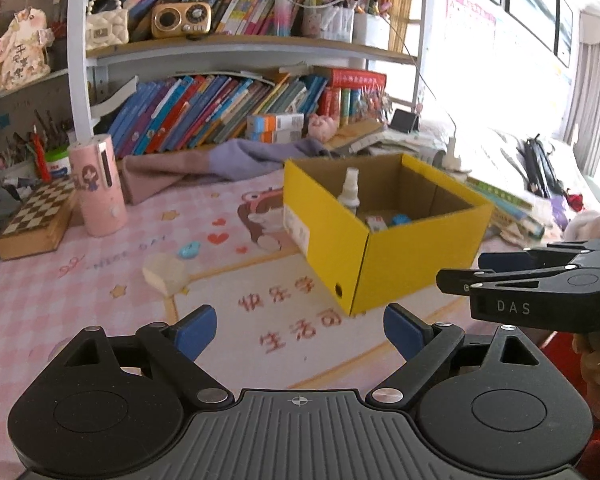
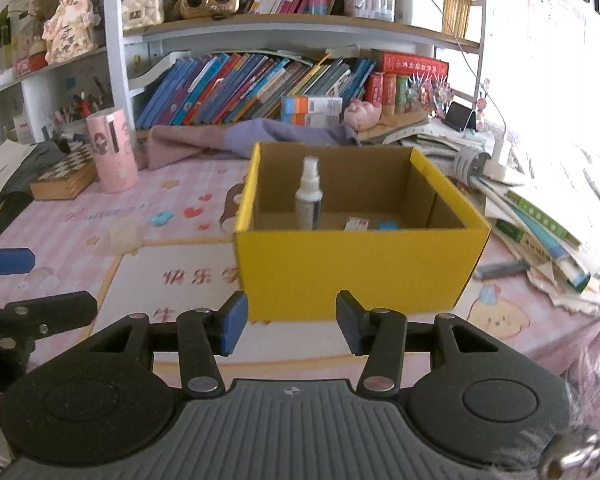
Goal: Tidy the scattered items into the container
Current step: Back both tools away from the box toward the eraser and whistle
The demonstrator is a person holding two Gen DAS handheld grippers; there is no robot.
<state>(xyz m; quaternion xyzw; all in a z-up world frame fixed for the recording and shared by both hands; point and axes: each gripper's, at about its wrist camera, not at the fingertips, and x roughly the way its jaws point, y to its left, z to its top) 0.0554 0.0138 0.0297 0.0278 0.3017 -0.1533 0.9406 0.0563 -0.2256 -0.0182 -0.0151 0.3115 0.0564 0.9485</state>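
Right gripper (image 2: 290, 322) empty, grey pen (image 2: 500, 269) beside yellow box (image 2: 360, 268)

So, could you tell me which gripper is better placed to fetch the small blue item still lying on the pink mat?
Left gripper, probably: it is open, empty, and nearer the small blue item.

Strong daylight floods in from the window (image 1: 540, 8) on the right, blowing that side out to white glare. The shelves (image 2: 260, 28) bow at the fisheye edges. Slight blur softens the box (image 2: 360, 256) and the table (image 1: 100, 280) print.
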